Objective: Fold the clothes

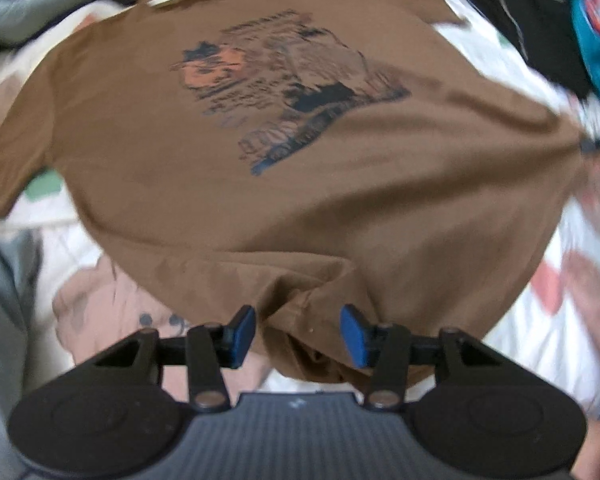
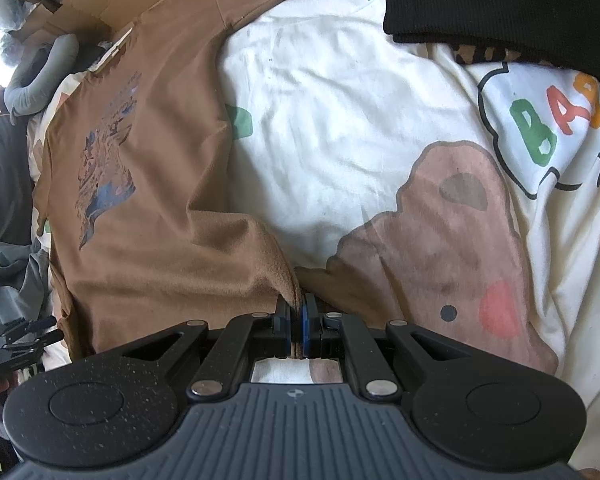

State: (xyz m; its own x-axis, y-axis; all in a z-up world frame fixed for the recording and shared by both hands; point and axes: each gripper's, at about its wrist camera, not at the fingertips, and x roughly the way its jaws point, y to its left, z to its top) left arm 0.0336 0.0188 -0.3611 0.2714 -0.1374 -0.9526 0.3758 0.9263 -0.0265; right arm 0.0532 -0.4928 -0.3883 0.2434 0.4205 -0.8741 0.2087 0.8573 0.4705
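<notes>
A brown T-shirt (image 1: 300,184) with a dark printed picture lies spread print-up on a bed. In the left wrist view my left gripper (image 1: 298,320) hangs over the shirt's near hem, where the cloth is bunched. Its blue pads (image 1: 244,326) stand apart and do not press the cloth. In the right wrist view the T-shirt (image 2: 148,208) stretches away to the left, and my right gripper (image 2: 296,314) is shut on a pinched fold at its hem corner. The left gripper (image 2: 24,336) shows small at that view's lower left edge.
The shirt lies on a white bedsheet (image 2: 340,120) printed with a cartoon bear and coloured letters. A black garment (image 2: 500,4) lies at the far right. Grey clothes (image 1: 28,4) are heaped on the left, and brown cardboard (image 2: 96,0) stands beyond the shirt's collar.
</notes>
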